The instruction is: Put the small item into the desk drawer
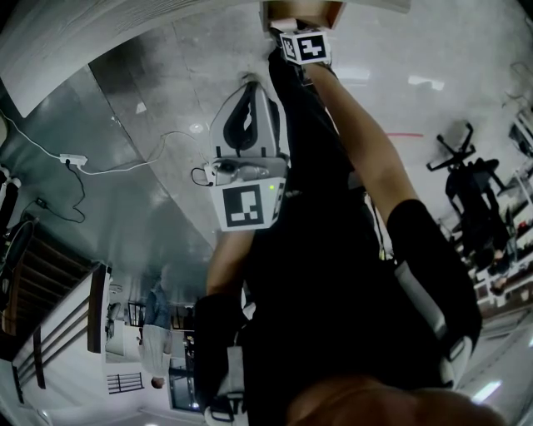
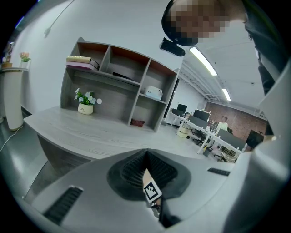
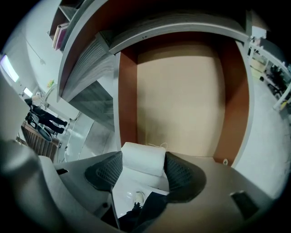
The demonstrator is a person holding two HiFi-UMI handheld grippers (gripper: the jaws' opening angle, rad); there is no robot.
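Note:
My right gripper [image 3: 143,160] is shut on a small white folded item [image 3: 141,157], held over the open desk drawer [image 3: 182,95]. The drawer has a tan bottom and reddish-brown side walls [image 3: 127,100]; nothing else shows inside it. From the head view, the right gripper [image 1: 304,46] reaches out to the drawer [image 1: 300,12] at the top edge, its jaws hidden behind the marker cube. My left gripper [image 1: 247,87] hangs nearer, above the floor, away from the drawer. Its jaws [image 2: 146,154] are shut with nothing between them.
The left gripper view shows the grey desk top [image 2: 82,132] with a shelf unit [image 2: 118,86], a potted plant [image 2: 85,103], a book [image 2: 79,60] and a white box [image 2: 153,93]. A power strip with cable [image 1: 73,160] lies on the floor at left. An exercise bike [image 1: 466,175] stands at right.

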